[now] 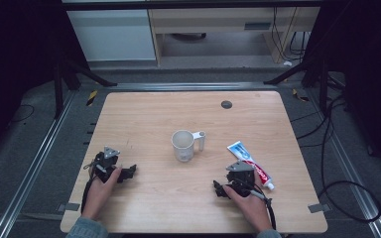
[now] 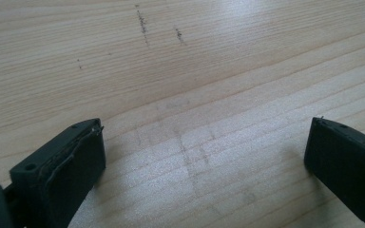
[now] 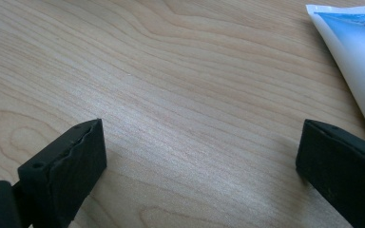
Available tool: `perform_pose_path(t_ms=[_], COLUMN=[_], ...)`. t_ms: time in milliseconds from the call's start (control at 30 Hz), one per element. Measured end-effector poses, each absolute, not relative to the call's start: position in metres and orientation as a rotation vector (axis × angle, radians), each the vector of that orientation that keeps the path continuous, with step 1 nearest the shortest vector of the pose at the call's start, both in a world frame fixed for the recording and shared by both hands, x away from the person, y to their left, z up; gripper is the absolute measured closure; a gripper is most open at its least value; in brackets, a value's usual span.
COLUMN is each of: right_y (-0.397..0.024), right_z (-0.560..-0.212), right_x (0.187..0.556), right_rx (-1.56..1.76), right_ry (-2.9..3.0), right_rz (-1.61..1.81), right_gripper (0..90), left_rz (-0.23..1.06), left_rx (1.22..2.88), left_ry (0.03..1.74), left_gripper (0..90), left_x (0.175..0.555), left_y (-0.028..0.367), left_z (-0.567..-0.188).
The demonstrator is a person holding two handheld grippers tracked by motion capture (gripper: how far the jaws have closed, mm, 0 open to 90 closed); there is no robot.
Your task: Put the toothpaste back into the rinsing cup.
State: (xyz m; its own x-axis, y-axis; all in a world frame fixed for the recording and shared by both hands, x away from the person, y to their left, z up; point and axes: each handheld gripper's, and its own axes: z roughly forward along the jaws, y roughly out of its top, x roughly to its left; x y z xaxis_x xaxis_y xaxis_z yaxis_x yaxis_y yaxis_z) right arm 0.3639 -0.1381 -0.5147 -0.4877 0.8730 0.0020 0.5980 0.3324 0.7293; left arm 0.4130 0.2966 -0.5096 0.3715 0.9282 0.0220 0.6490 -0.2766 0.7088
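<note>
Toothpaste tube (image 1: pixel 250 164) lies near the table's (image 1: pixel 144 114) right edge, just beside the right gripper (image 1: pixel 222 189), whose jaws gape empty; left gripper (image 1: pixel 129 172), near the front-left corner, likewise gapes empty

This looks like a lab set up for recording. A lone wooden counter (image 1: pixel 144 114) stands on grey carpet inside a frame of metal rails (image 1: pixel 27 168), with black tripod legs (image 1: pixel 79 69) at either side and dark curtains beyond. Cables (image 1: pixel 345 188) trail loose across the floor. Behind stand a white cabinet (image 1: pixel 111 34) and a pale wooden desk (image 1: pixel 218 22), plain office furniture rather than anything homely.
</note>
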Motion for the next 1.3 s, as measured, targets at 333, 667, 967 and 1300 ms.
perform_pose_path(t_ms=[333, 667, 967, 1300], right_y=[-0.138, -0.161, -0.189, -0.216], right_z=[-0.5, -0.453, -0.426, -0.416], right_x=[0.357, 0.353, 0.368, 0.384], right_rx=[1.248, 1.231, 1.271, 1.342], right_ry=[2.21, 2.202, 2.237, 2.281], right_rz=[0.957, 0.877, 0.8, 0.745], right_gripper=[7.7, 11.8, 16.7, 20.2], left_rz=[0.59, 0.59, 0.59, 0.59], left_rx=[2.024, 2.024, 2.023, 2.021], left_ry=[1.356, 1.356, 1.358, 1.36], left_gripper=[0.0, 0.0, 0.0, 0.0], left_x=[0.414, 0.414, 0.414, 0.417], left_y=[0.297, 0.297, 0.296, 0.295], left_z=[-0.51, -0.51, -0.51, -0.51])
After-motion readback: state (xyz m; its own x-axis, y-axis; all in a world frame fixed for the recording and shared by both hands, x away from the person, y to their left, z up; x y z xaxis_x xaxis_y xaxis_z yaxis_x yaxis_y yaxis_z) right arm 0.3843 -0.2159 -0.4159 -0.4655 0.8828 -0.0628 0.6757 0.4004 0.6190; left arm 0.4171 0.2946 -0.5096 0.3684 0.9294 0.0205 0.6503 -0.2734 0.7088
